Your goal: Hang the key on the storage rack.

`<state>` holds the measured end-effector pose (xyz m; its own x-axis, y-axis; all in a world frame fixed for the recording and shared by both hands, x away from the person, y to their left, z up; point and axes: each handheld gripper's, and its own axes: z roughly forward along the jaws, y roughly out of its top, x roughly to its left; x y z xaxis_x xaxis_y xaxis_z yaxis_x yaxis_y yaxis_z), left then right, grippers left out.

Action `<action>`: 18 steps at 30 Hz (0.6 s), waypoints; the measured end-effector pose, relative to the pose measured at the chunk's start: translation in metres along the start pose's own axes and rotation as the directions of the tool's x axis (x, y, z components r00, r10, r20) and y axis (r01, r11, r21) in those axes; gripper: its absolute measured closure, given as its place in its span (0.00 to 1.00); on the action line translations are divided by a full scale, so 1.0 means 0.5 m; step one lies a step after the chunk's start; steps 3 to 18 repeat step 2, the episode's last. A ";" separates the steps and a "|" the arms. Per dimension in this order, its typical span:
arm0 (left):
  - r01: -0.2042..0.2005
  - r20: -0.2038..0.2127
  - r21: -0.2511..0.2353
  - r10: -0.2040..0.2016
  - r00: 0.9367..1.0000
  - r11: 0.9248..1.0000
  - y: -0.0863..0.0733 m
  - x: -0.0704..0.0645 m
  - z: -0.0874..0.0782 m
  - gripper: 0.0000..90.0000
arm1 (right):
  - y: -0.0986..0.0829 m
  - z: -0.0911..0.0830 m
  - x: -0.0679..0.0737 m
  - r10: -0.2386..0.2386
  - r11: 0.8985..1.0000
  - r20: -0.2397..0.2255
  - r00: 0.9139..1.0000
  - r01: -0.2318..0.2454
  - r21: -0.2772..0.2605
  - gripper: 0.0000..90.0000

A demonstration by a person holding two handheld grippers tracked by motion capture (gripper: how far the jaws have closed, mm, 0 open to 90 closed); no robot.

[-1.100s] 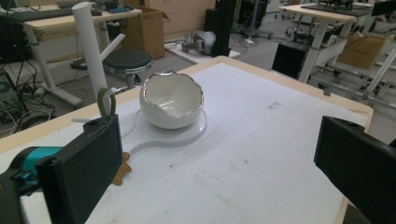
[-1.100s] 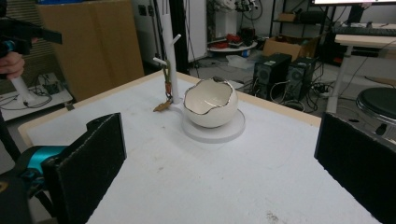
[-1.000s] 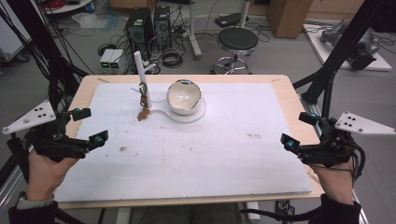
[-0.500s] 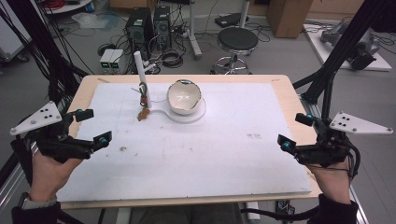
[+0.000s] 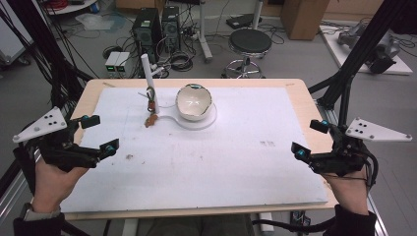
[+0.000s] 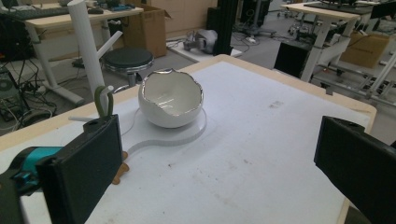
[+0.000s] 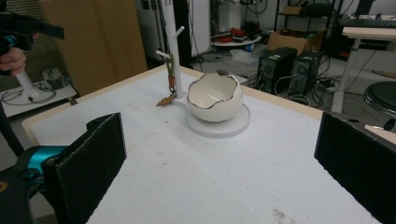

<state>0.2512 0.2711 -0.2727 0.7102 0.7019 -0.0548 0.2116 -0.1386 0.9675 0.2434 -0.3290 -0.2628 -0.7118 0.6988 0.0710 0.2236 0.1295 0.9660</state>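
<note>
The left gripper [image 5: 96,133] is hanging over the left edge of the table [image 5: 295,91], held by the left hand [image 5: 51,179]. Its jaws are standing wide apart and nothing is lying between them. In the left gripper view the two black pads [image 6: 86,172] are at the far sides of the picture, and between them I am seeing only the white mat [image 6: 261,154]. They are not touching anything.

The right gripper [image 5: 310,137] is hanging over the right edge of the table, held by the right hand [image 5: 349,189]. Its jaws are also wide open and are holding nothing. In the right gripper view the pads [image 7: 88,165] are standing far from each other, with bare mat between them.

A white bowl [image 5: 193,102] with a broken-egg rim is sitting on a round white base [image 5: 211,120], near the far edge of the mat and a little left of the middle. Both grippers are well apart from it. Just to the left of the bowl a white stand [image 5: 149,78] with short side branches is rising upright from the same base. A small brown thing [image 5: 151,119] is lying at the foot of the stand, and a green piece [image 7: 171,65] is hanging on the stand above it; what they are I cannot tell.

Behind the table a black stool [image 5: 251,43] and two computer cases [image 5: 157,27] are standing on the floor.
</note>
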 end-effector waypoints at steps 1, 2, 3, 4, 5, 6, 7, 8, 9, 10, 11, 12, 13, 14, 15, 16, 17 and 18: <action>0.002 0.000 0.000 -0.002 1.000 1.000 0.000 0.000 0.000 0.02 | 0.000 0.000 0.001 0.005 1.000 -0.001 1.000 -0.005 0.002 0.01; 0.002 -0.001 -0.001 -0.002 1.000 1.000 0.000 0.000 0.000 0.02 | 0.000 0.001 0.001 0.005 1.000 -0.002 1.000 -0.005 0.001 0.01; 0.002 -0.001 -0.001 -0.002 1.000 1.000 0.000 0.000 0.000 0.02 | 0.000 0.001 0.001 0.005 1.000 -0.002 1.000 -0.005 0.001 0.01; 0.002 -0.001 -0.001 -0.002 1.000 1.000 0.000 0.000 0.000 0.02 | 0.000 0.001 0.001 0.005 1.000 -0.002 1.000 -0.005 0.001 0.01; 0.002 -0.001 -0.001 -0.002 1.000 1.000 0.000 0.000 0.000 0.02 | 0.000 0.001 0.001 0.005 1.000 -0.002 1.000 -0.005 0.001 0.01; 0.002 -0.001 -0.001 -0.002 1.000 1.000 0.000 0.000 0.000 0.02 | 0.000 0.001 0.001 0.005 1.000 -0.002 1.000 -0.005 0.001 0.01; 0.002 -0.001 -0.001 -0.002 1.000 1.000 0.000 0.000 0.000 0.02 | 0.000 0.001 0.001 0.005 1.000 -0.002 1.000 -0.005 0.001 0.01; 0.002 -0.001 -0.001 -0.002 1.000 1.000 0.000 0.000 0.000 0.02 | 0.000 0.001 0.001 0.005 1.000 -0.002 1.000 -0.005 0.001 0.01; 0.002 -0.001 -0.001 -0.002 1.000 1.000 0.000 0.000 0.000 0.02 | 0.000 0.001 0.001 0.005 1.000 -0.002 1.000 -0.005 0.001 0.01; 0.002 -0.001 -0.001 -0.002 1.000 1.000 0.000 0.000 0.000 0.02 | 0.000 0.001 0.001 0.005 1.000 -0.002 1.000 -0.005 0.001 0.01; 0.002 -0.001 -0.001 -0.002 1.000 1.000 0.000 0.000 0.000 0.02 | 0.000 0.001 0.001 0.005 1.000 -0.002 1.000 -0.005 0.001 0.01; 0.002 -0.001 -0.001 -0.002 1.000 1.000 0.000 0.000 0.000 0.02 | 0.000 0.001 0.001 0.005 1.000 -0.002 1.000 -0.005 0.001 0.01; 0.002 -0.001 -0.001 -0.002 1.000 1.000 0.000 0.000 0.000 0.02 | 0.000 0.001 0.001 0.005 1.000 -0.002 1.000 -0.005 0.001 0.01; 0.002 -0.001 -0.001 -0.002 1.000 1.000 0.000 0.000 0.000 0.02 | 0.000 0.001 0.001 0.005 1.000 -0.002 1.000 -0.005 0.001 0.01; 0.002 -0.001 -0.001 -0.002 1.000 1.000 0.000 0.000 0.000 0.02 | 0.000 0.001 0.001 0.005 1.000 -0.002 1.000 -0.005 0.001 0.01; 0.002 -0.001 -0.001 -0.002 1.000 1.000 0.000 0.000 0.000 0.02 | 0.000 0.001 0.001 0.005 1.000 -0.002 1.000 -0.005 0.001 0.01; 0.002 -0.001 -0.001 -0.002 1.000 1.000 0.000 0.000 0.000 0.02 | 0.000 0.001 0.001 0.005 1.000 -0.002 1.000 -0.005 0.001 0.01; 0.002 -0.001 -0.001 -0.002 1.000 1.000 0.000 0.000 0.000 0.02 | 0.000 0.001 0.001 0.005 1.000 -0.002 1.000 -0.005 0.001 0.01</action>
